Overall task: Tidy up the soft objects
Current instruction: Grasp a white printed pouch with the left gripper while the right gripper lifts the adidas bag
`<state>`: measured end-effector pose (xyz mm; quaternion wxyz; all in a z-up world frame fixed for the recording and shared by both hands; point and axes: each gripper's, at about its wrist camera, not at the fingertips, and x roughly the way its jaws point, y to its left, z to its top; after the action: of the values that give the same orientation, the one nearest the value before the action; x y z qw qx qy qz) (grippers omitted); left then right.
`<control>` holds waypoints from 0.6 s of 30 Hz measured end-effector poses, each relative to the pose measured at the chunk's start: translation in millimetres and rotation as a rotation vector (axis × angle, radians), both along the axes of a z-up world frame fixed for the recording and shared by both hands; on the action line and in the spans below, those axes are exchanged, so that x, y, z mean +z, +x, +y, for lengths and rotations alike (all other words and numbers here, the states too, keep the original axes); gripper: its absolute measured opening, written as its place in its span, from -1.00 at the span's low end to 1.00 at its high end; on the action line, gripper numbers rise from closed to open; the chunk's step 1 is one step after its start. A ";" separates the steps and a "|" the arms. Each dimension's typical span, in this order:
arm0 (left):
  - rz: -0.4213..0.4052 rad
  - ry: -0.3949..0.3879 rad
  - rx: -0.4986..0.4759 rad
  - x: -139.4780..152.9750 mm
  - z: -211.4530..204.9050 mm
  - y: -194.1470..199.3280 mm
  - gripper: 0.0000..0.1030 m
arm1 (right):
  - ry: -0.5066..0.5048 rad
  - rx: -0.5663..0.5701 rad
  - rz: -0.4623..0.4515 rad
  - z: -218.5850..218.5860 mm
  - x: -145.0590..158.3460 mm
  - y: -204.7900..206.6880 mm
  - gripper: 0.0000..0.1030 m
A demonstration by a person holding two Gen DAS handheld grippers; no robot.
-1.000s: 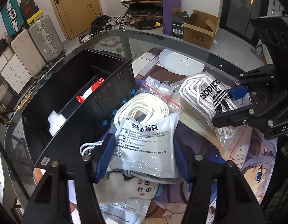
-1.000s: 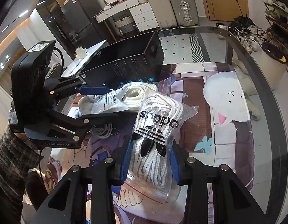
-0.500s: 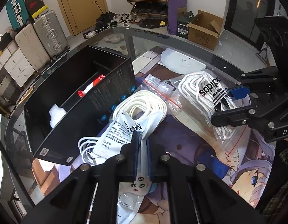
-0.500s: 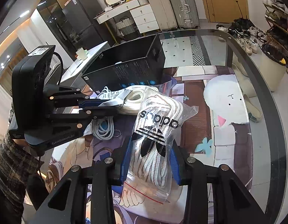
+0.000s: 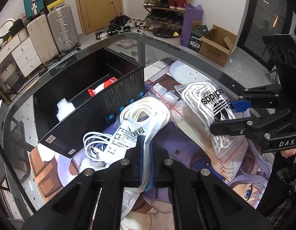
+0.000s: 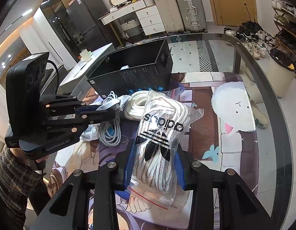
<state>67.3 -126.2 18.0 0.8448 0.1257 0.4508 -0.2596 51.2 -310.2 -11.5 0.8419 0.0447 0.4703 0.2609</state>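
My left gripper (image 5: 146, 149) is shut on a white printed pouch (image 5: 128, 136), pinching it flat between the blue pads; the pouch hangs creased above the mat. My right gripper (image 6: 153, 153) is shut on a clear Adidas zip bag of white laces (image 6: 159, 134), seen too in the left wrist view as the Adidas bag (image 5: 209, 103). A second clear bag with a coiled white lace (image 5: 146, 113) lies beside the black box (image 5: 86, 103). A white charging cable (image 5: 94, 141) lies below the box, under the pouch.
The open black box holds a red-and-white item (image 5: 101, 88) and a white foam piece (image 5: 65, 109). All sits on a printed mat (image 6: 234, 115) on a glass table (image 6: 272, 99). Another flat packet (image 5: 132, 197) lies under my left gripper. Suitcases and shoes stand beyond.
My left gripper has gone from open around the white pouch to shut on it, crumpling it and lifting it, which uncovered the white cable. The right gripper kept still on the Adidas bag.
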 end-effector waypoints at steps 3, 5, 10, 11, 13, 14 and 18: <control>-0.009 -0.028 0.040 4.4 7.0 -2.5 -0.94 | -0.012 0.011 -0.010 4.6 4.7 1.2 -0.28; -0.005 -0.050 0.070 6.6 12.8 -3.6 -0.94 | -0.015 0.018 -0.015 7.5 8.0 2.1 -0.28; -0.019 -0.101 0.139 14.0 28.4 -8.4 -0.95 | -0.025 0.035 -0.028 14.5 14.9 3.1 -0.28; -0.028 -0.107 0.150 15.9 31.3 -10.2 -0.95 | -0.026 0.037 -0.031 15.4 16.4 3.2 -0.28; -0.038 -0.128 0.173 20.2 37.3 -12.7 -0.95 | -0.027 0.043 -0.037 17.5 20.5 3.6 -0.28; -0.045 -0.138 0.182 22.2 40.6 -14.0 -0.95 | -0.028 0.046 -0.041 19.0 22.4 3.9 -0.28; -0.067 -0.158 0.213 30.1 49.9 -18.3 -0.95 | -0.030 0.054 -0.057 23.9 31.3 5.2 -0.28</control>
<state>49.0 -76.3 48.1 0.8894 0.0187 0.4112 -0.1987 56.4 -286.2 19.9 0.8481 0.0120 0.4510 0.2777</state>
